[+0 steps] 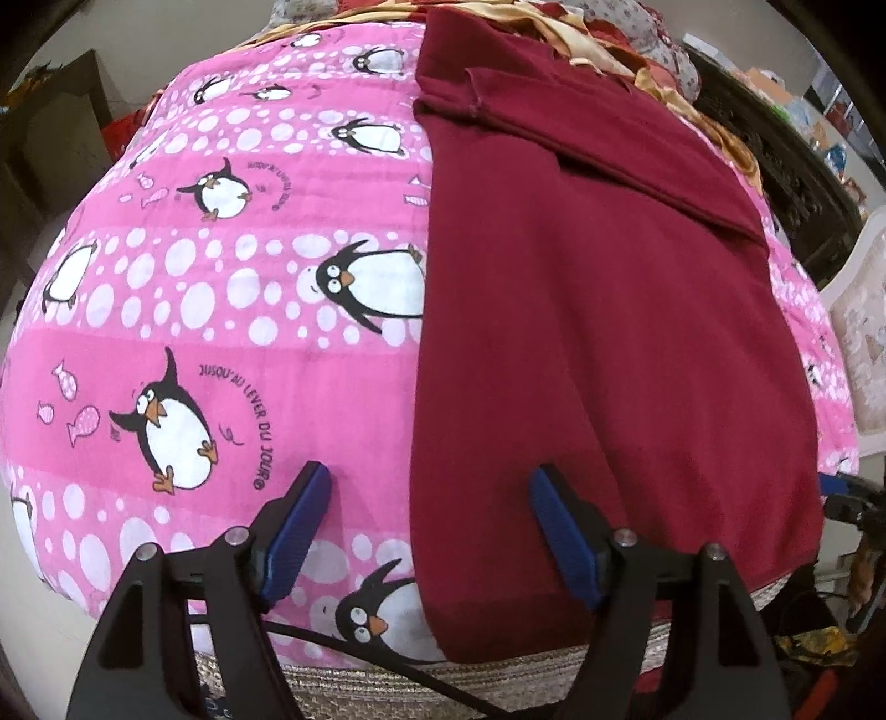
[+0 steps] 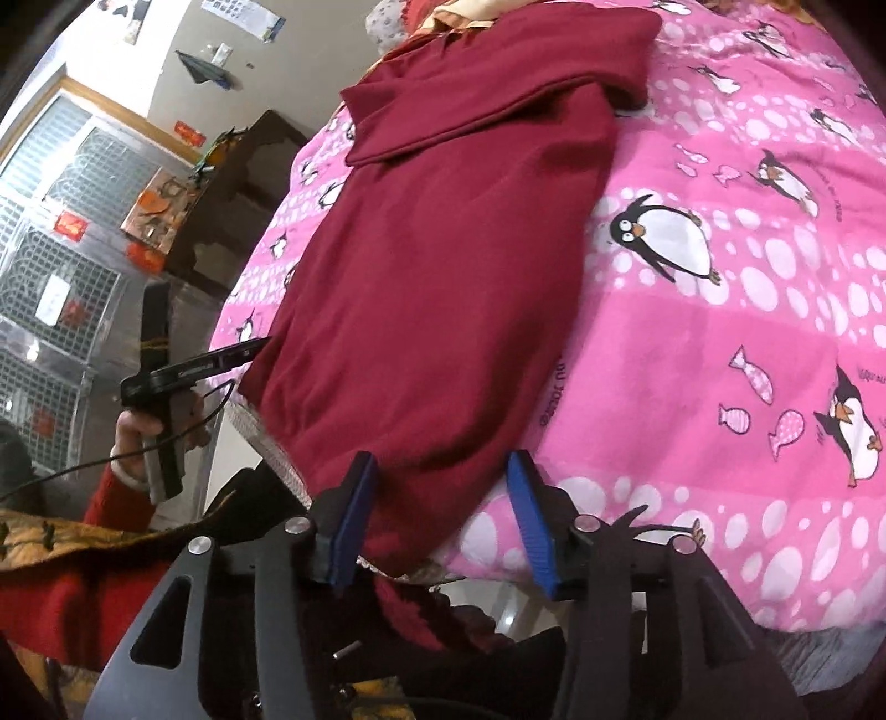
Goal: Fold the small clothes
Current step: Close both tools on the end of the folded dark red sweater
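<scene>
A dark red sweater (image 1: pixel 598 343) lies flat on a pink penguin-print quilt (image 1: pixel 232 310), a sleeve folded across its upper part. My left gripper (image 1: pixel 429 482) is open over the sweater's near left hem corner, one blue pad on the quilt side, the other over the cloth. In the right wrist view the same sweater (image 2: pixel 443 260) runs away from me. My right gripper (image 2: pixel 443 471) is open at its near hem corner, and the hem hangs between the blue pads. The left gripper (image 2: pixel 221 360) shows there at the other hem corner, held in a hand.
The quilt (image 2: pixel 720 343) covers a bed whose woven mat edge (image 1: pixel 387 681) shows at the front. Crumpled clothes (image 1: pixel 626 50) are heaped at the far end. A dark wooden cabinet (image 2: pixel 232 205) and a barred window (image 2: pixel 61 221) stand beyond the bed.
</scene>
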{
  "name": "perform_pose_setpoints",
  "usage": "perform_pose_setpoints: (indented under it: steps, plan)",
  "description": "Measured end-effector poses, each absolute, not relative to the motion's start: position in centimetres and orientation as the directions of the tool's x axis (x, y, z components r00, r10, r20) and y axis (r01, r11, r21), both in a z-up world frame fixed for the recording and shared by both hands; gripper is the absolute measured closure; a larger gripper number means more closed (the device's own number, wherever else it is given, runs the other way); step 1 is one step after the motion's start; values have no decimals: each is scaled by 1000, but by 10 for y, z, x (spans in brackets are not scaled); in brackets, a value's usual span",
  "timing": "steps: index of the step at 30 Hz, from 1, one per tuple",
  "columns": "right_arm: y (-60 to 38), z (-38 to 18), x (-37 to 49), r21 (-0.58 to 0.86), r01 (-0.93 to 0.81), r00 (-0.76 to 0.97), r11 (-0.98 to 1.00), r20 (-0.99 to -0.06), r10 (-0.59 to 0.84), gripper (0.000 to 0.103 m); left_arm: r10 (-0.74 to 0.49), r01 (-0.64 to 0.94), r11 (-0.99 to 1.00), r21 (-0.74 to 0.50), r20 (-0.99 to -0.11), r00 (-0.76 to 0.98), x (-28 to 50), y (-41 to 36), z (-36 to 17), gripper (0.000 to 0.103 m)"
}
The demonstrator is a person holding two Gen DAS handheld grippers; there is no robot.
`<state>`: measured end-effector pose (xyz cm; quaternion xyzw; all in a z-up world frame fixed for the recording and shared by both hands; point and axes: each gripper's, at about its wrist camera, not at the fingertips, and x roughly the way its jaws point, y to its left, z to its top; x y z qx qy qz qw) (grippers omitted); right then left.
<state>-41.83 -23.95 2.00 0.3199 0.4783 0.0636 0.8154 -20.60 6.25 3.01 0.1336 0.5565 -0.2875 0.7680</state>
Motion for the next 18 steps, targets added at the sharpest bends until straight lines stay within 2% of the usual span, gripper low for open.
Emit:
perform_pose_setpoints:
  steps: [4,18]
  plan:
    - [-237,15,-412,617,195,536,763,-718,444,38,-265,602,794,-78,-937,228,-208,57,30,23]
    - [-233,12,-412,644,176,550,745,-692,468,34,-247,607,793,-57,-940,235,-208,44,24,20]
